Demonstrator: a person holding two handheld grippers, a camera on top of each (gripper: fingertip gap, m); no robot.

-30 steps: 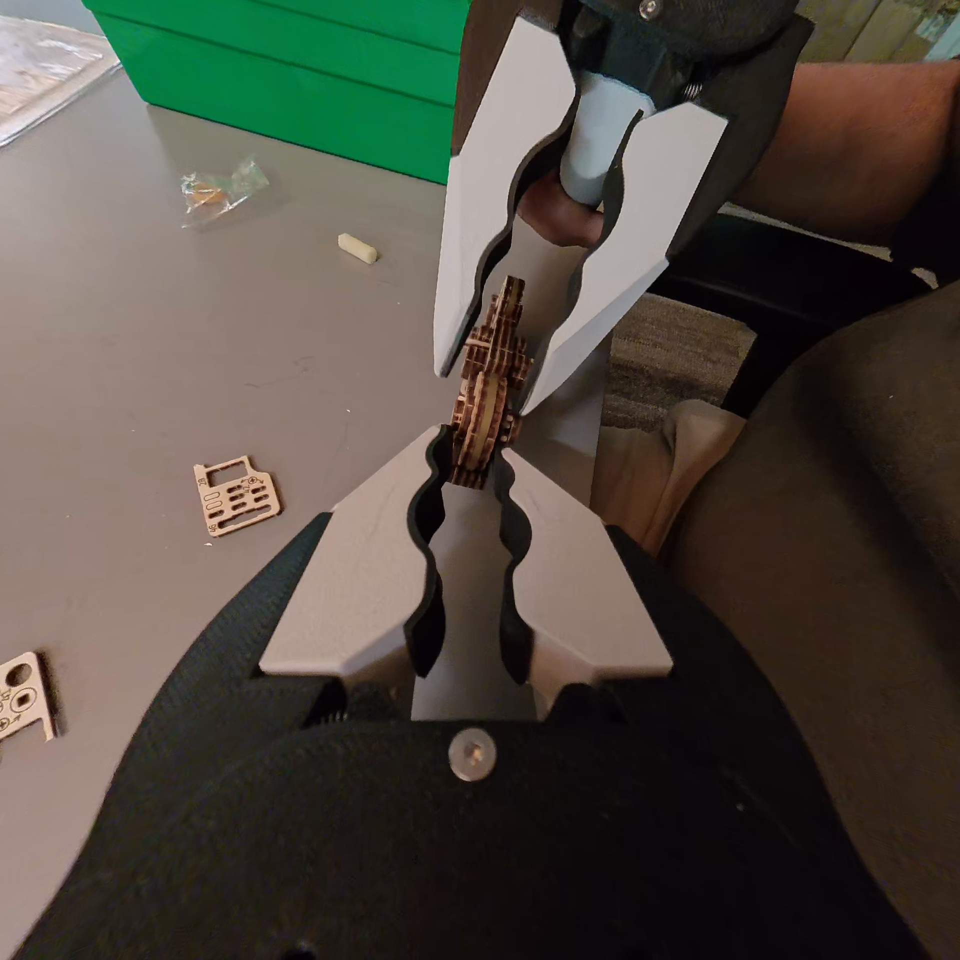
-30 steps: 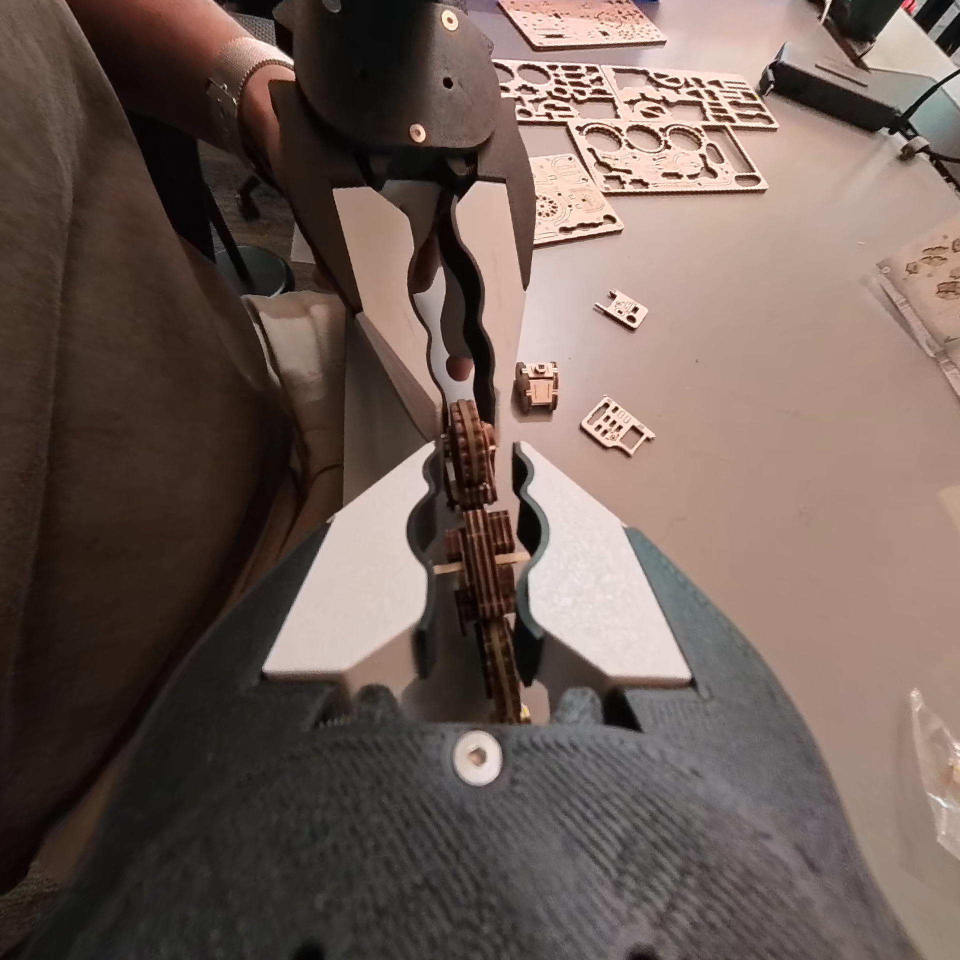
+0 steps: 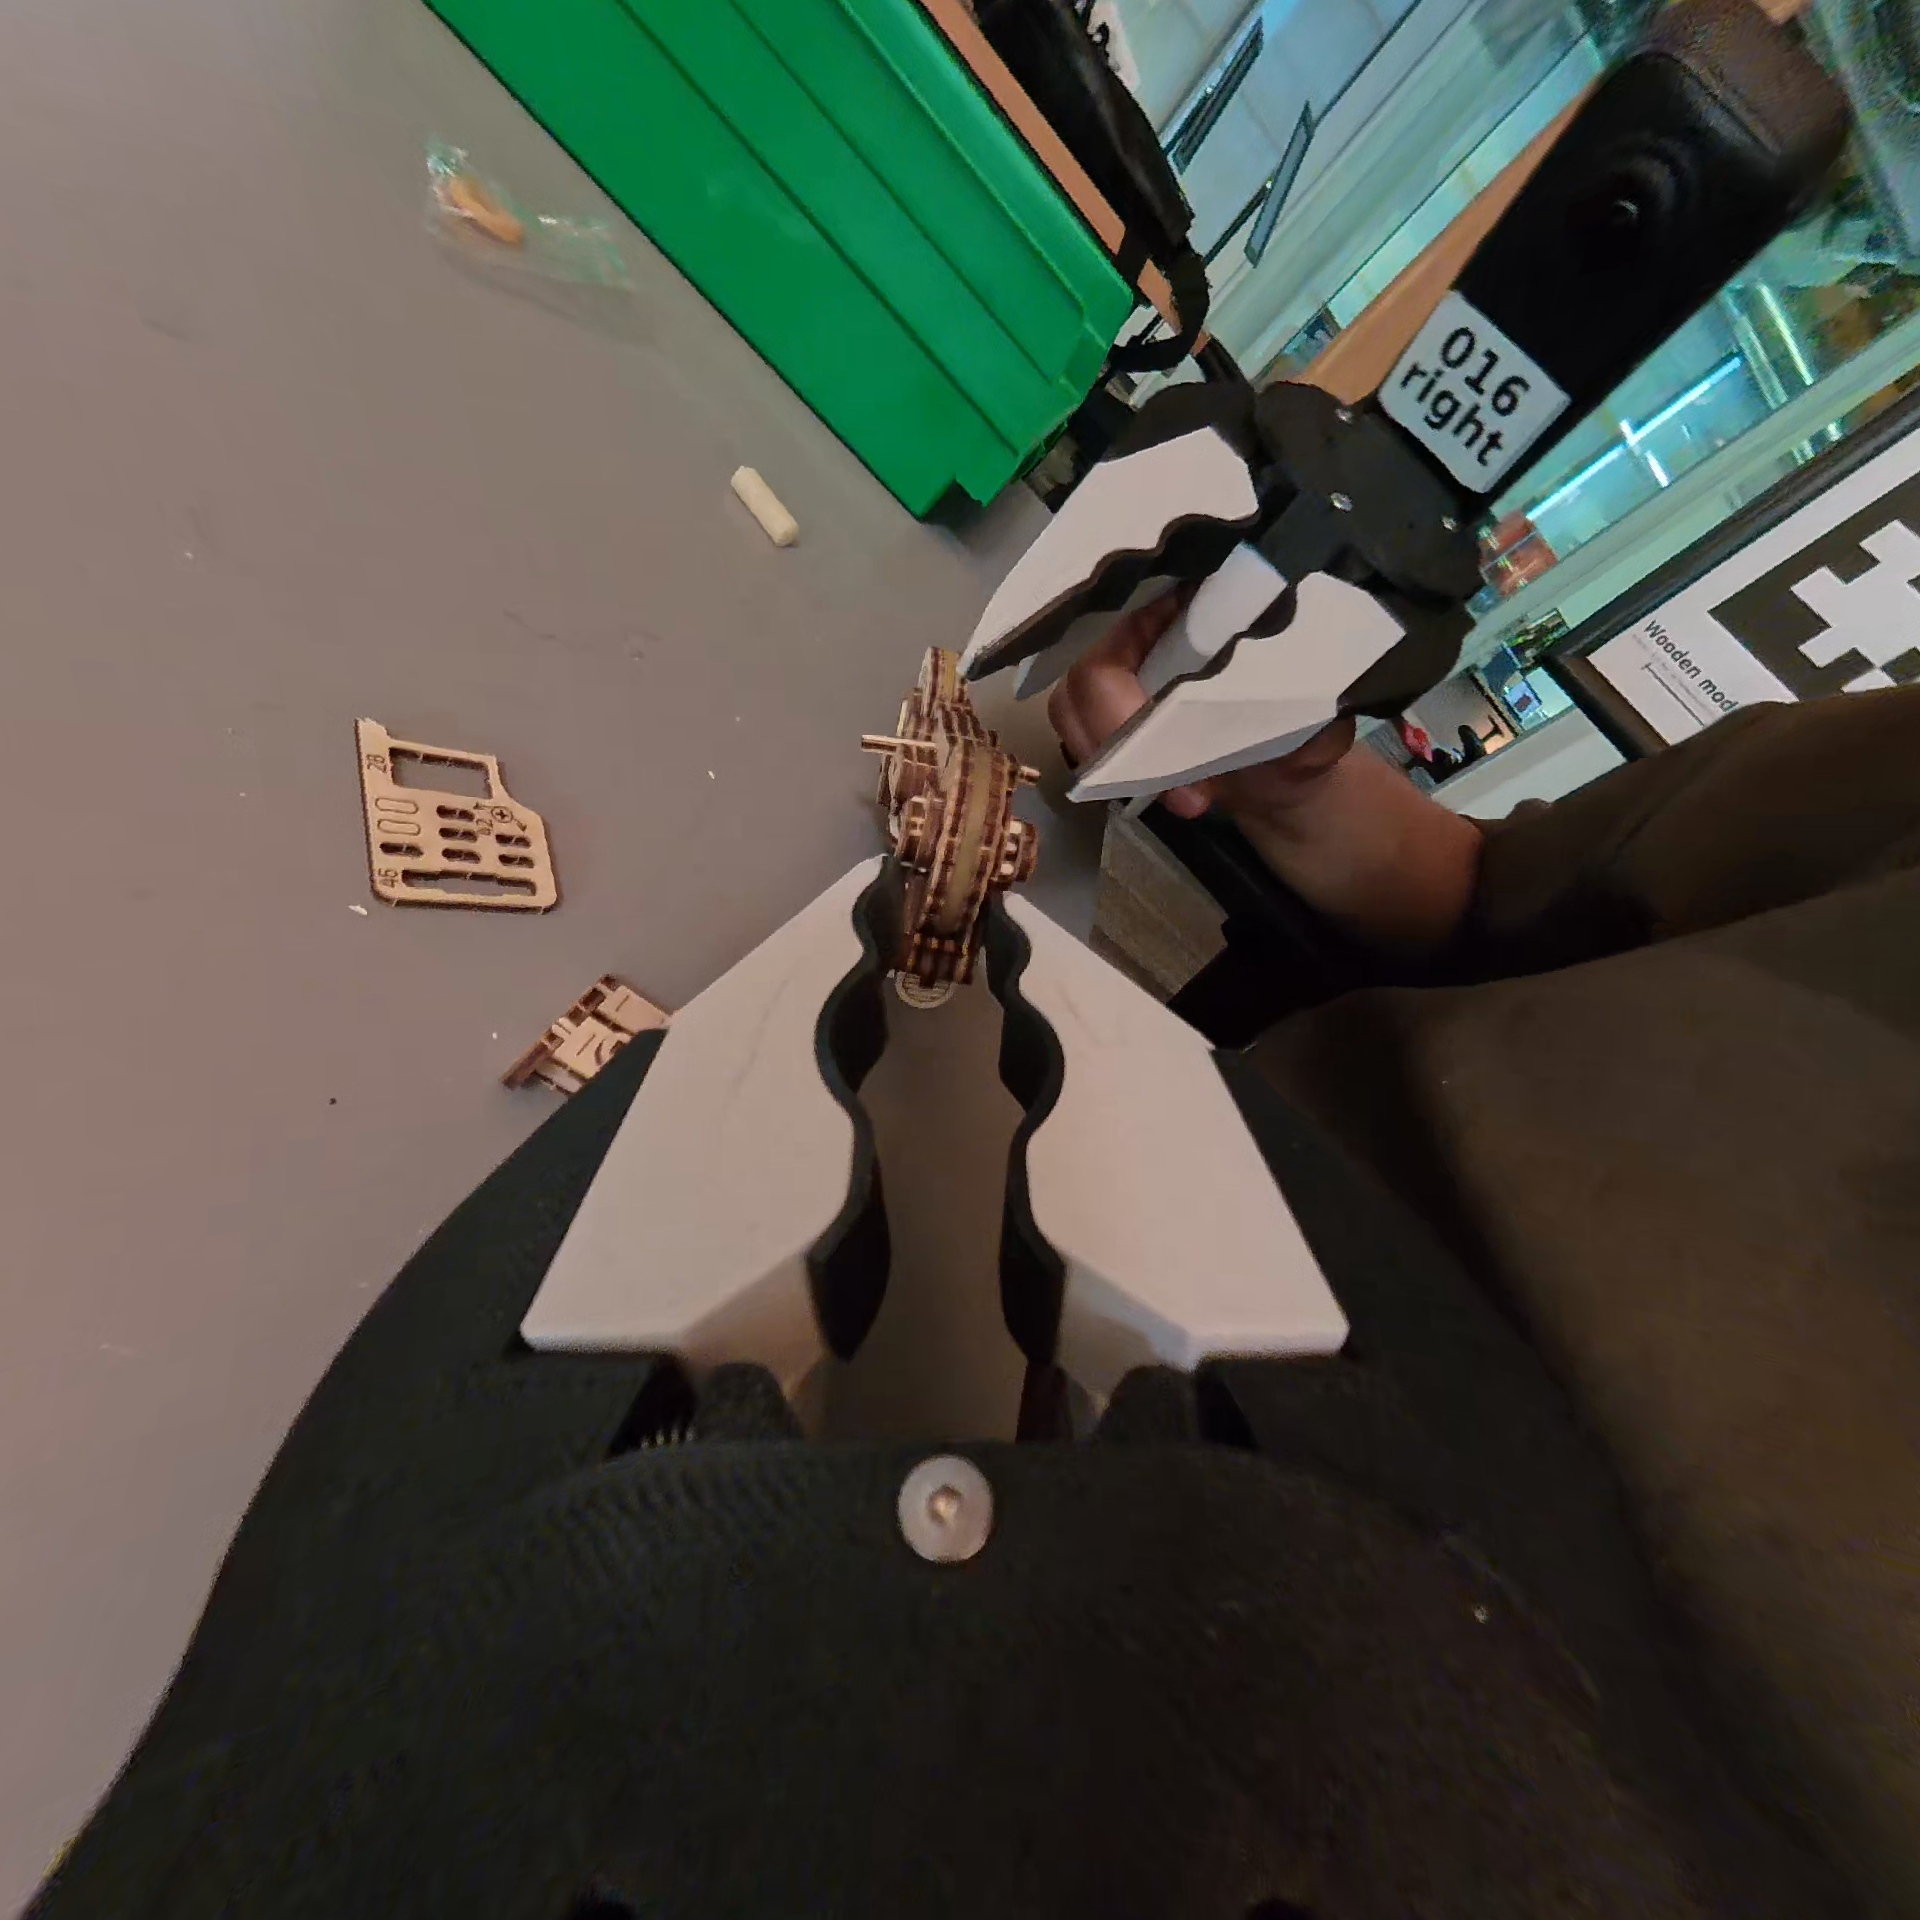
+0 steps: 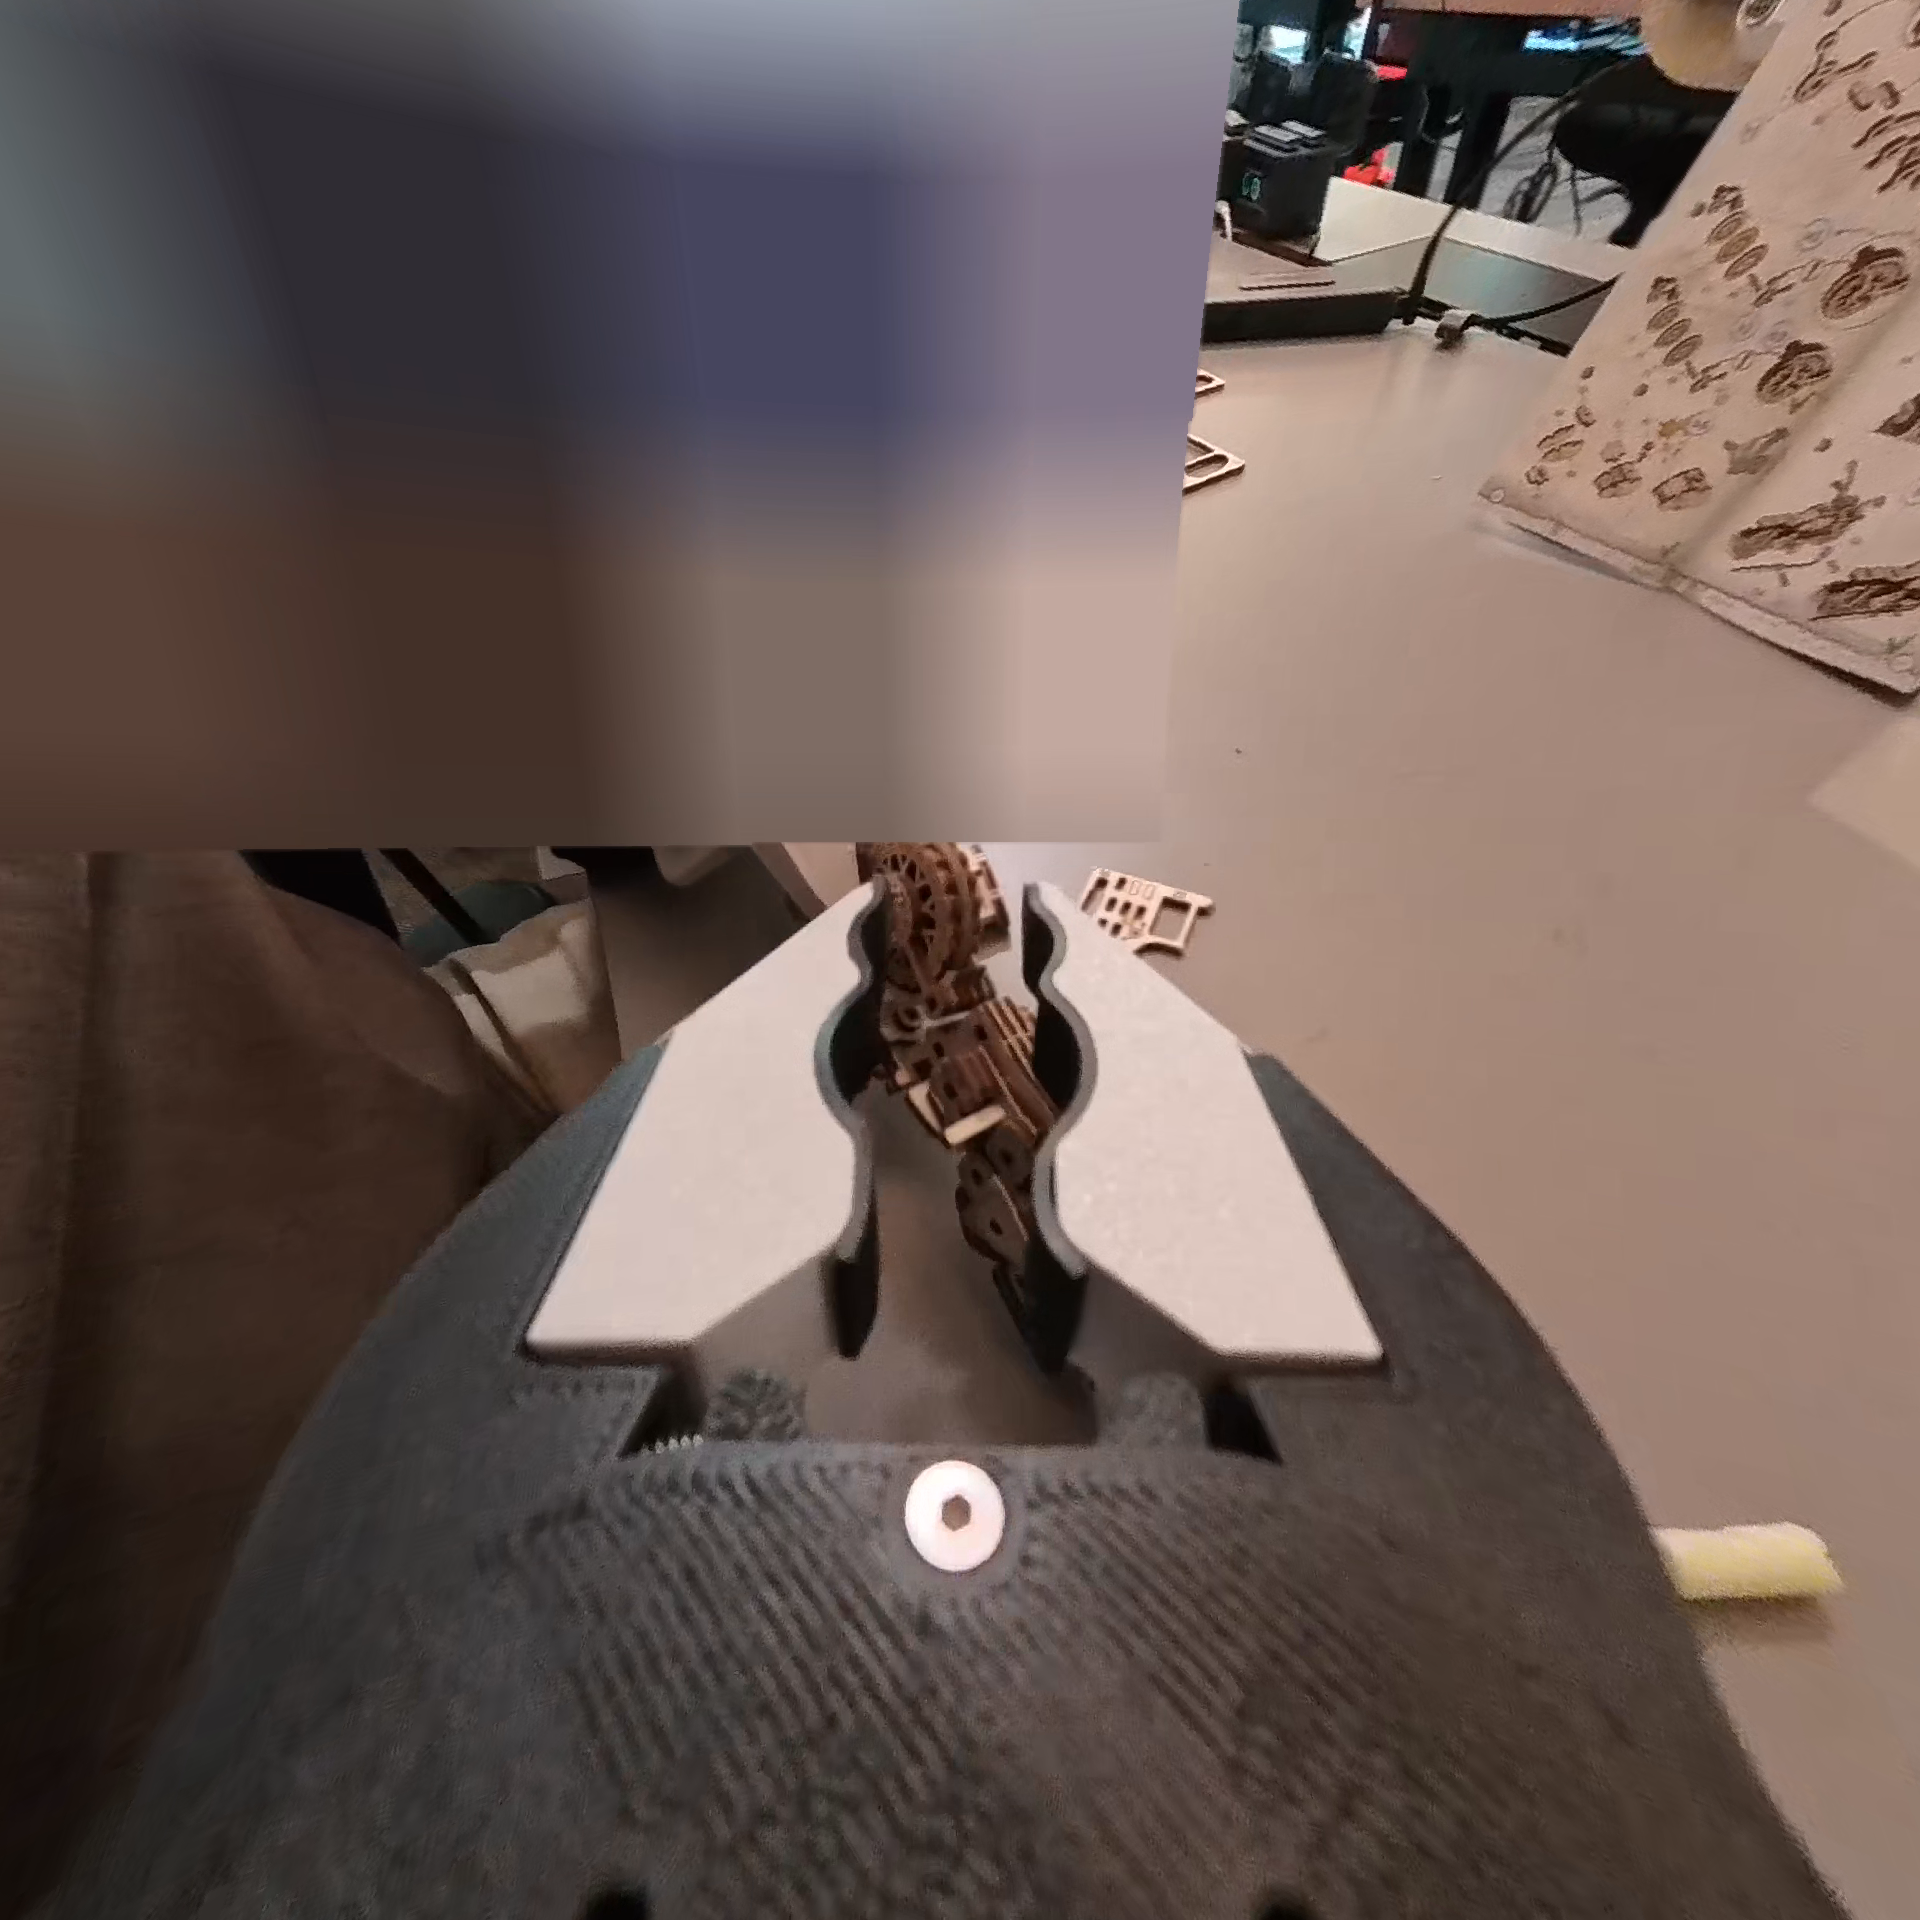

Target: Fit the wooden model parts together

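A dark brown wooden gear assembly (image 3: 961, 831) is held above the grey table (image 3: 208, 520) near its edge. My left gripper (image 3: 948, 883) is shut on its lower end. My right gripper (image 3: 1021, 732) comes in from the upper right with its jaws apart. Its upper fingertip (image 3: 971, 665) is at the top of the assembly, and its lower fingertip hangs free beside it. In the right wrist view the assembly (image 4: 956, 1039) shows in the gap of my right gripper (image 4: 954, 899), leaning toward the right finger. A large blurred patch hides my left gripper there.
A green bin (image 3: 831, 239) stands at the back. A flat cut-out wooden card (image 3: 452, 821), a small wooden sub-assembly (image 3: 582, 1039), a white stick (image 3: 764, 506) and a plastic bag (image 3: 499, 218) lie on the table. A printed sheet (image 4: 1766, 416) is at the far right. A person's hand (image 3: 1247, 810) holds the right gripper. Less than 4 cm separates the two grippers' tips.
My right gripper has opened, let go of the assembly and drawn back to the right. My left gripper keeps hold of the assembly and has turned with it.
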